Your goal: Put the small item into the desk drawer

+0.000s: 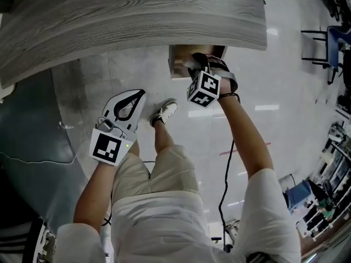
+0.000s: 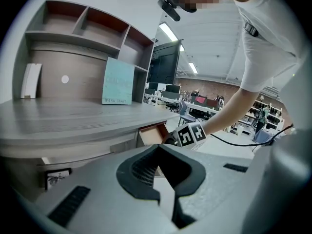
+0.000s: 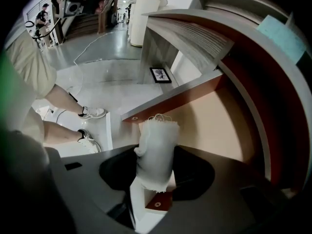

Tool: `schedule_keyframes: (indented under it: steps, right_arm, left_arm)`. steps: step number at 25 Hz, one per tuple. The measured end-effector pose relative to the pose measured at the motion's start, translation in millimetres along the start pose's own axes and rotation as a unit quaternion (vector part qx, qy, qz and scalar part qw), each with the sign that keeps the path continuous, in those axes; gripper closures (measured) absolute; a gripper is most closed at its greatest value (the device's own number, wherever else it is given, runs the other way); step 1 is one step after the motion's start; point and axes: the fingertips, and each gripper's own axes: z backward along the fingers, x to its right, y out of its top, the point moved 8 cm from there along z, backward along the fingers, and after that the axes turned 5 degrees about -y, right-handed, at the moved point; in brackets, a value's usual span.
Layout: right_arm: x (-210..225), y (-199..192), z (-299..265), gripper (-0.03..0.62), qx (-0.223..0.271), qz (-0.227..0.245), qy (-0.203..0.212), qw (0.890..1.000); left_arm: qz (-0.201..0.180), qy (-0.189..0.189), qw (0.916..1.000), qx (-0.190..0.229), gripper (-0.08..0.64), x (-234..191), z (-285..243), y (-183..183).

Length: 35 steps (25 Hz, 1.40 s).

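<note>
A small roll of white frayed cloth [image 3: 156, 147] stands out from between the jaws of my right gripper [image 3: 156, 168], which is shut on it. That gripper [image 1: 199, 63] points steeply down over the open desk drawer [image 1: 180, 64], whose pale wooden floor [image 3: 217, 126] lies just beyond the cloth. The drawer [image 2: 151, 133] juts from under the grey wood-grain desk [image 1: 137, 21]. My left gripper [image 1: 141, 94] hangs lower left, away from the drawer, its jaws together with nothing held [image 2: 158, 147].
The person's legs and a white shoe [image 1: 164, 112] stand on the pale floor between the grippers. A black cable [image 1: 225, 185] trails from the right arm. A shelf unit with a teal board [image 2: 118, 81] sits on the desk. A small framed picture [image 3: 160, 74] leans below.
</note>
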Motion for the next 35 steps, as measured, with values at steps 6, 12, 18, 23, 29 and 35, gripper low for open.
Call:
schedule_keyframes:
  steps: [6, 12, 18, 23, 29, 35]
  right_arm:
    - [2, 7, -13, 0.413, -0.006, 0.049, 0.009, 0.999]
    - [3, 5, -22, 0.413, -0.016, 0.111, 0.020, 0.994]
    - [4, -1, -35, 0.413, -0.030, 0.142, 0.031, 0.989]
    - [1, -5, -36, 0.413, -0.034, 0.152, 0.036, 0.987]
    - [-2, -6, -36, 0.411, -0.033, 0.154, 0.034, 0.987]
    - [-11, -5, -39, 0.410, -0.031, 0.159, 0.032, 0.986]
  left_arm:
    - [0.011, 0.012, 0.9999, -0.002, 0.554, -9, -1, -5]
    - [0.017, 0.025, 0.9995, -0.001, 0.555, -15, 3, -5]
    - [0.022, 0.034, 0.9992, -0.001, 0.554, -19, 4, -11]
    - [0.021, 0.034, 0.9992, -0.001, 0.555, -18, 5, -11]
    - [0.021, 0.030, 0.9993, -0.003, 0.555, -19, 3, -8]
    - [0.020, 0.021, 0.9996, -0.006, 0.554, -21, -1, -10]
